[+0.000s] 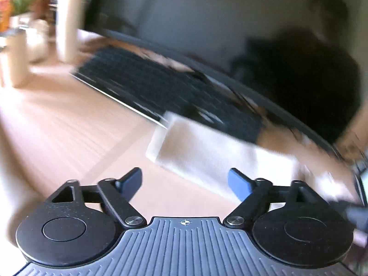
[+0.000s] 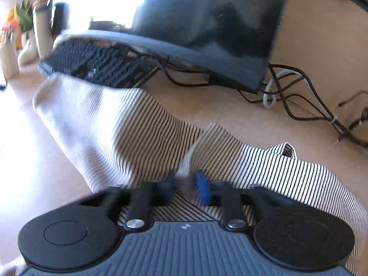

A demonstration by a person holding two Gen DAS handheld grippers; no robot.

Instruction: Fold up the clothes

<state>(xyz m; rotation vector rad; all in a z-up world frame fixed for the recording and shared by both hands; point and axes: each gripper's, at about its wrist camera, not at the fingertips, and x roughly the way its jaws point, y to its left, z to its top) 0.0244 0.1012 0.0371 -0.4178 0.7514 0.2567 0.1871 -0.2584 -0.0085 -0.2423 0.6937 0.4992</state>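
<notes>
A black-and-white striped garment (image 2: 147, 138) lies stretched across the wooden desk (image 2: 230, 110) in the right wrist view, one end near the keyboard and the other trailing off to the lower right. My right gripper (image 2: 187, 182) is shut on a bunched fold of that garment, with cloth also under its fingers. In the blurred left wrist view the same garment (image 1: 207, 156) shows as a pale folded strip on the desk. My left gripper (image 1: 185, 180) hovers just short of it, open, with nothing between its blue pads.
A black keyboard (image 2: 96, 62) and a dark monitor (image 2: 207, 27) stand behind the garment. Tangled cables (image 2: 299, 96) lie at the right. Beige cylinders (image 1: 66, 23) and a plant (image 2: 21, 16) stand at the far left. A dark-clothed person (image 1: 310, 73) is at the right.
</notes>
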